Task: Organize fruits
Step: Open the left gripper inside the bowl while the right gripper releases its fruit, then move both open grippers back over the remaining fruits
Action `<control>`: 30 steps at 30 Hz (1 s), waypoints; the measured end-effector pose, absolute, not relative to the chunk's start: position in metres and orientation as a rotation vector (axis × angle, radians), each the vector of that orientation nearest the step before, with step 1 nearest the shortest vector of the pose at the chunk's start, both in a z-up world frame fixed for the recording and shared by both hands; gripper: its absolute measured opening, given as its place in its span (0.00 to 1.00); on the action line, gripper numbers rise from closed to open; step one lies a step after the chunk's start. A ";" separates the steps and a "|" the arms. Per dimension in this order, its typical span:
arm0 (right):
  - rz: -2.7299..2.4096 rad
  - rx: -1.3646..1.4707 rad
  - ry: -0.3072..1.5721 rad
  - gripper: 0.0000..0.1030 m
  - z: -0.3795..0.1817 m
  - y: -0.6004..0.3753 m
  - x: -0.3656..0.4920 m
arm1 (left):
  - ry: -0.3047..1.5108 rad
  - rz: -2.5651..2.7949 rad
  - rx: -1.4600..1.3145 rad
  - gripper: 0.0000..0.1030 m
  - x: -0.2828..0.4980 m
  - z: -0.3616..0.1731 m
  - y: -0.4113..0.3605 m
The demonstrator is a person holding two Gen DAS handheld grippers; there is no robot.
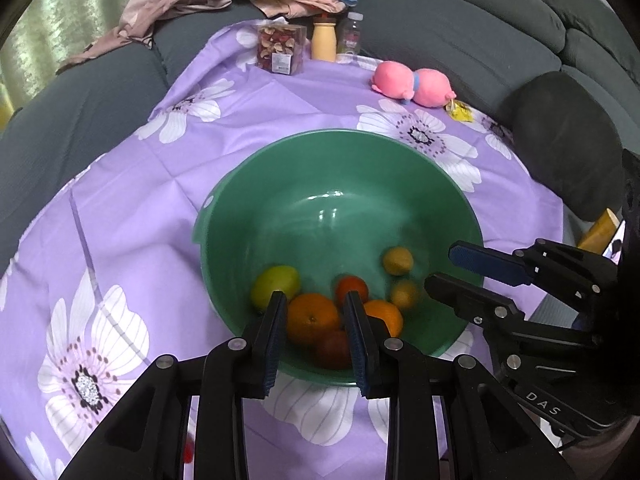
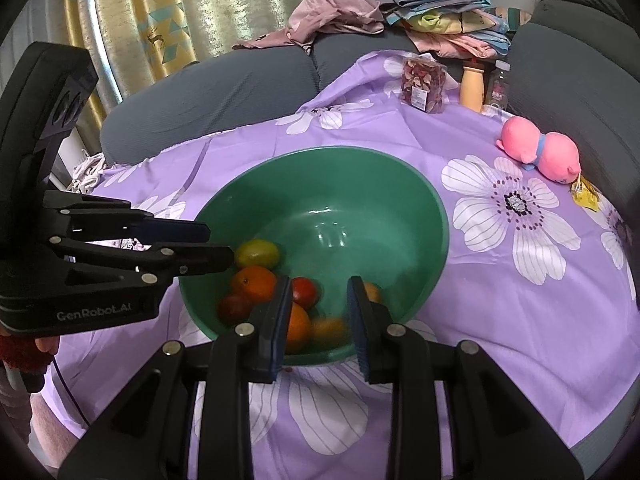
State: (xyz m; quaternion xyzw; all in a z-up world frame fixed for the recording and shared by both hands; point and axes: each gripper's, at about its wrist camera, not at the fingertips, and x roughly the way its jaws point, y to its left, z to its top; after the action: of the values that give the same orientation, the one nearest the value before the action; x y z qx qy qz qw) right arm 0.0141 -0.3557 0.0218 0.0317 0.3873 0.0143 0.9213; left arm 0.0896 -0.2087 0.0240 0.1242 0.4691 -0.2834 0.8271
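A plush (image 1: 414, 87) and jars (image 1: 281, 49) sit behind the bowl (image 1: 280, 184); our left gripper (image 1: 316, 300) and right gripper (image 2: 320, 284) gape empty over the fruits (image 1: 313, 317).

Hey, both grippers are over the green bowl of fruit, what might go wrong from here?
The left gripper and right gripper hang close together over the green bowl; they may collide. The fruits crowd the near side, so closing on the orange might nudge the red fruit.
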 end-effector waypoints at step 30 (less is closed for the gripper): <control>0.110 -0.031 0.786 0.65 0.043 -0.290 -0.013 | 0.962 -0.389 0.142 0.69 0.036 0.044 -0.100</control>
State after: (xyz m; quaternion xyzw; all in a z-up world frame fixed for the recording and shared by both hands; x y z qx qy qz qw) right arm -0.0127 -0.2896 0.0429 -0.0151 0.3826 0.0537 0.9222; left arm 0.0362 -0.1001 0.0438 0.0676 0.4594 -0.1856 0.8660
